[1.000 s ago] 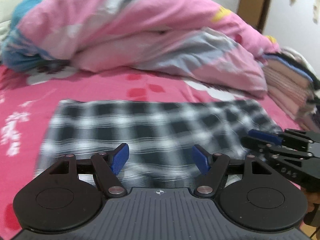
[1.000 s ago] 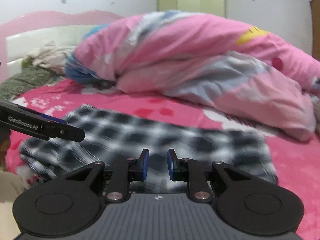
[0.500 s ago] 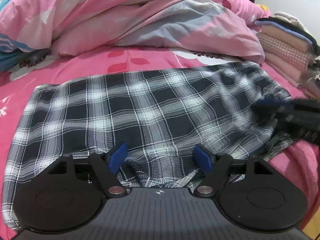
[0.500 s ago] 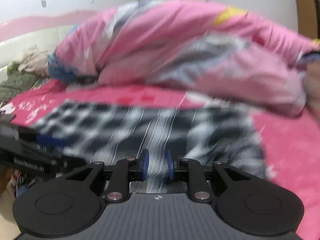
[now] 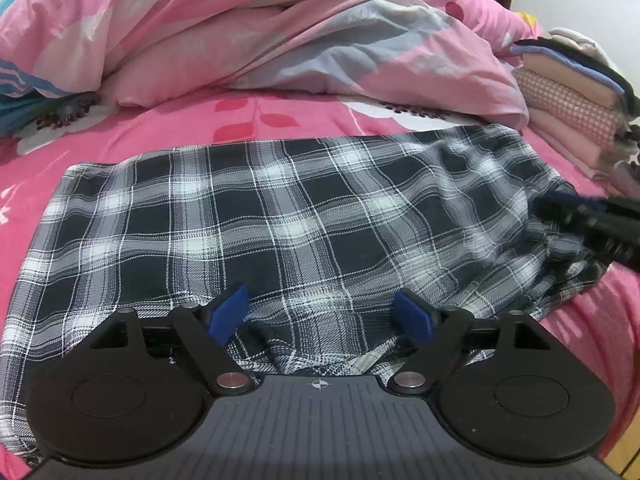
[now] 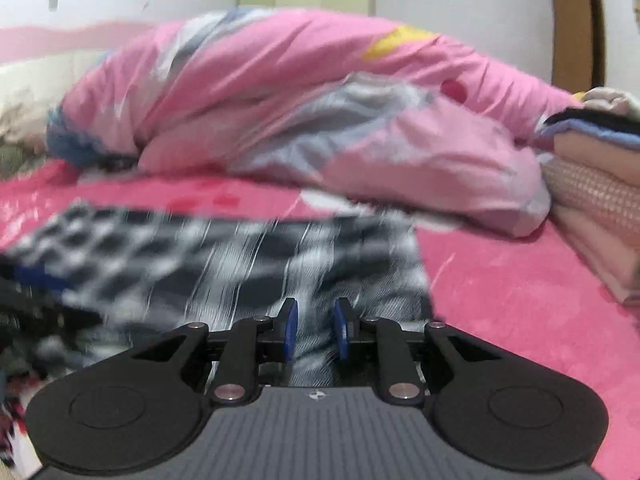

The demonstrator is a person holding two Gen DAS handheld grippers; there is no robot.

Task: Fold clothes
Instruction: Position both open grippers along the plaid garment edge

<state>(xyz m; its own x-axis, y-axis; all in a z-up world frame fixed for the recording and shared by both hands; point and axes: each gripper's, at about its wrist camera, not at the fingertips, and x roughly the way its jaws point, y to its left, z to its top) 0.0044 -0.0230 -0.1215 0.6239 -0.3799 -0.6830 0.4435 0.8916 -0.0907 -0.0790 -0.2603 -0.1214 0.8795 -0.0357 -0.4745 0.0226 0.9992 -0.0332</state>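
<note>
**Plaid garment spread on bed, both tools at its edges**

The plaid garment [image 5: 304, 216] is lying across the pink bed sheet [image 5: 256, 120], mostly flat, rumpled toward 3 o'clock and bunching at the near hem. The left tool [image 5: 320, 316] is sitting over that near hem with its pads wide apart, gripping nothing. The right tool [image 6: 313, 328] is showing a narrow gap between its pads; blur is hiding whether cloth is sitting between them, so I cannot tell.

Risks, as judged: the thin cloth is likely to slip or drag unevenly if only one layer is being pinched, skewing any fold. The bunched hem may be trapping wrinkles. The heaped duvet [image 5: 280, 32] at 12 o'clock and the folded stack [image 5: 568, 112] at 2 o'clock are crowding the space.
</note>
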